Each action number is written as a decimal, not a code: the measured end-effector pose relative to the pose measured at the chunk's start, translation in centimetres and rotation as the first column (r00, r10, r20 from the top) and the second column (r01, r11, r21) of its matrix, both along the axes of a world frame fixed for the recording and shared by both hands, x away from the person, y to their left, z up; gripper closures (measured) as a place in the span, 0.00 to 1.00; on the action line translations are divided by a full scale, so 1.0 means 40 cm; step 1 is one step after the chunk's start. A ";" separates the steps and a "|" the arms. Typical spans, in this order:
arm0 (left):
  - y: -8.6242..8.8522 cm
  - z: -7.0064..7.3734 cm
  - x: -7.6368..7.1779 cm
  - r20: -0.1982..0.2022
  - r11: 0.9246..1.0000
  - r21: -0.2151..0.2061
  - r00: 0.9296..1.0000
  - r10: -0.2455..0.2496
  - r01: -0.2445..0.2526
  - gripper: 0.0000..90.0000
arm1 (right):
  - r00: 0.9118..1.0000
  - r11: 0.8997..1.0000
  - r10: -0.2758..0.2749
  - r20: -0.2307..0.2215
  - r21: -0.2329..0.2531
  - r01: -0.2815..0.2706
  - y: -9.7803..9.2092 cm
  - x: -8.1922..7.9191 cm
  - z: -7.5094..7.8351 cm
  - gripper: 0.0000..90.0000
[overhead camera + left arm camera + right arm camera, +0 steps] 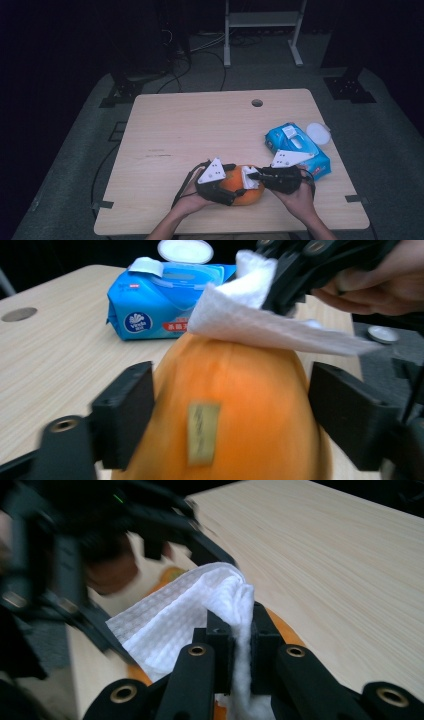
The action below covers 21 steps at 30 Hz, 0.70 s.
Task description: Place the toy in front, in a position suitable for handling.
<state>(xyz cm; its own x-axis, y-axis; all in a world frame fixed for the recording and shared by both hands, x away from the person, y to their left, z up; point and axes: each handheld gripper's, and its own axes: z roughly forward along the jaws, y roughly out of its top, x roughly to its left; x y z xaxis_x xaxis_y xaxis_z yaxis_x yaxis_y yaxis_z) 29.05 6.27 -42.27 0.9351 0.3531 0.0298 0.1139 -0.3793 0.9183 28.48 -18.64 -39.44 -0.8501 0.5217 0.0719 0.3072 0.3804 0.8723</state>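
here the left tool (230, 415) clamps an orange pumpkin (235, 405); the right tool (242, 645) pinches a white wipe (180, 615); pack (160, 300) maybe "vinda".

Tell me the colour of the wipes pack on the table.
Bright blue wipes pack with a white flip lid, clearest in the left gripper view.

Wipe (260, 322) on pumpkin (235, 405); packet (298, 149) seemingly right, behind.

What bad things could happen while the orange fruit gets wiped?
The round orange fruit sits between the left gripper's jaws; it might roll free if pushed sideways. The white wet wipe is pinched at one bunched corner by the right gripper, so it could slip out or tear.
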 end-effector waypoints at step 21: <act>0.019 -0.074 0.031 -0.065 0.999 0.007 0.997 -0.034 0.035 0.27 | 1.000 1.000 -0.020 -0.002 0.004 0.020 -0.014 0.005 0.004 0.91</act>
<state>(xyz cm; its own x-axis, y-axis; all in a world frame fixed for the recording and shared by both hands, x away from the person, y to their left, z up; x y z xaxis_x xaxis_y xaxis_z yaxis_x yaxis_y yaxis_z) 30.29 7.04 -45.24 0.9469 0.3204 -0.0288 0.1600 -0.3914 0.9062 28.67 -19.20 -39.30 -0.8396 0.5380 0.0754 0.3162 0.3711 0.8731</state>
